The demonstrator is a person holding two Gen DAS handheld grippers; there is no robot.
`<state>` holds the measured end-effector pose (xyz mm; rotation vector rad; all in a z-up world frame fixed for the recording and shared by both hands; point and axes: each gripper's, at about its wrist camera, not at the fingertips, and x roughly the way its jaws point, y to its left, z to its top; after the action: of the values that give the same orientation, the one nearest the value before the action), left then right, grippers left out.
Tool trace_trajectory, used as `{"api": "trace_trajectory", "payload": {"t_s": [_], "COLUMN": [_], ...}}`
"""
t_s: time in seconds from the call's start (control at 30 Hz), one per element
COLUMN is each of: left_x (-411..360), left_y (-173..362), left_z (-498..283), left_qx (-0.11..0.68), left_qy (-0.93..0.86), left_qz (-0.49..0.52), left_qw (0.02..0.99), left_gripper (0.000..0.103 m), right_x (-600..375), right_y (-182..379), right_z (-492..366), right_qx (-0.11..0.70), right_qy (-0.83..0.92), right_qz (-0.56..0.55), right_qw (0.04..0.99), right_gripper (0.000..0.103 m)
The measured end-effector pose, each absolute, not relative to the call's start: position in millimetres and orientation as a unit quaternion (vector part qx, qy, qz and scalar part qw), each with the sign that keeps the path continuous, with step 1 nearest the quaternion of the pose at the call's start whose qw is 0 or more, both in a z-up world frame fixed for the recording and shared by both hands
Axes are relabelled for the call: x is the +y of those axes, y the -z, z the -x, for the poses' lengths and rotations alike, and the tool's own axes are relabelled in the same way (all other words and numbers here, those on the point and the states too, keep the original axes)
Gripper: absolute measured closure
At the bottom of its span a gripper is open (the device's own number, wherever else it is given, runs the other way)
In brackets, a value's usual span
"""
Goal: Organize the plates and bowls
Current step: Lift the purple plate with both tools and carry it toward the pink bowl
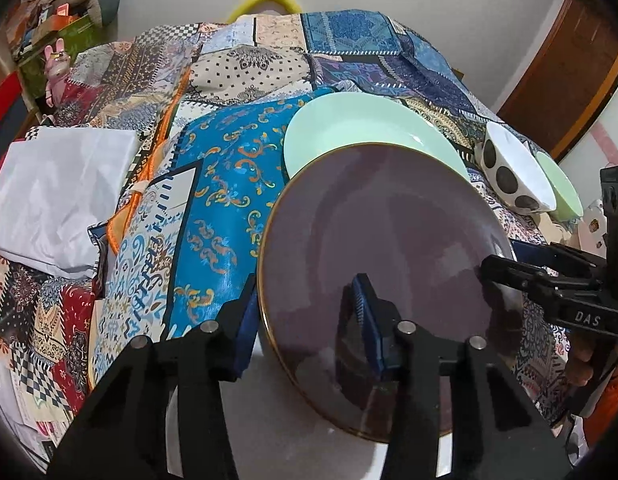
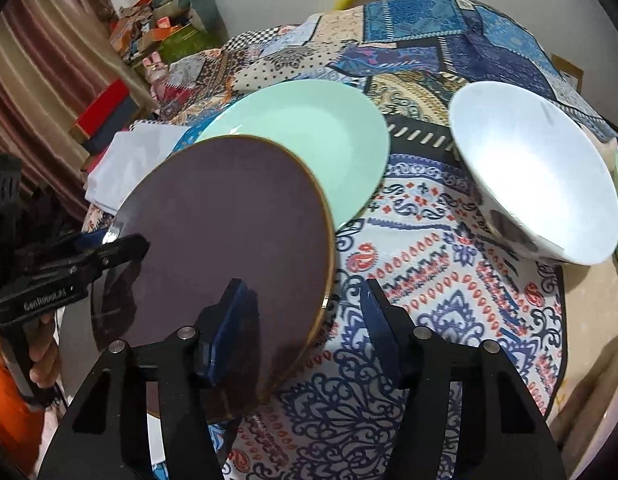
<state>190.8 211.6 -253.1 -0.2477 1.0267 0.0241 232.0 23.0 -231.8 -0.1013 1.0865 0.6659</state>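
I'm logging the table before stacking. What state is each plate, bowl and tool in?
Purple plate: lies over the mint plate's near edge, rim between both tools' fingers.
Mint plate: flat on the cloth, empty, partly covered.
Spotted bowl: upright, empty.
Green bowl: beside the spotted bowl, mostly hidden.
Left tool: straddles the purple plate's rim; grip unclear.
Right tool: straddles the opposite rim; grip unclear.
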Motion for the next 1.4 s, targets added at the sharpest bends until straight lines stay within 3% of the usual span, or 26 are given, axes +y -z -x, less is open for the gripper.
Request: {"api": "trace_trajectory", "payload": {"t_s": [0.07,0.13,0.27,0.37,1.4], "left_x": [213,214,213,213,185], "left_y": [254,254,253,253,231], "left_z": [-193,-195,-198,-198,-178], "left_qx": [0.493,0.498,0.505,0.504,0.504], "left_qy": [-0.01,-0.004,0.001,0.004,0.012], "left_qz": [0.123,0.123,0.116,0.114,0.121], "left_qw": [0.861,0.858,0.855,0.856,0.855], "left_gripper": [0.06,0.06,0.06,0.06,0.063], "right_x": [26,25,10,7,-25], "right_y": [232,232,236,236,204], "right_z": [-230,-233,-240,-241,-214], "right_qx": [0.506,0.509,0.519,0.524,0.503], "right_qy": [-0.326,-0.322,-0.33,-0.333,-0.317], "right_qz": [0.042,0.035,-0.01,-0.024,-0.052], "right_qw": [0.797,0.797,0.788,0.783,0.803], "right_gripper": [0.058,0.059,0.073,0.078,0.077]}}
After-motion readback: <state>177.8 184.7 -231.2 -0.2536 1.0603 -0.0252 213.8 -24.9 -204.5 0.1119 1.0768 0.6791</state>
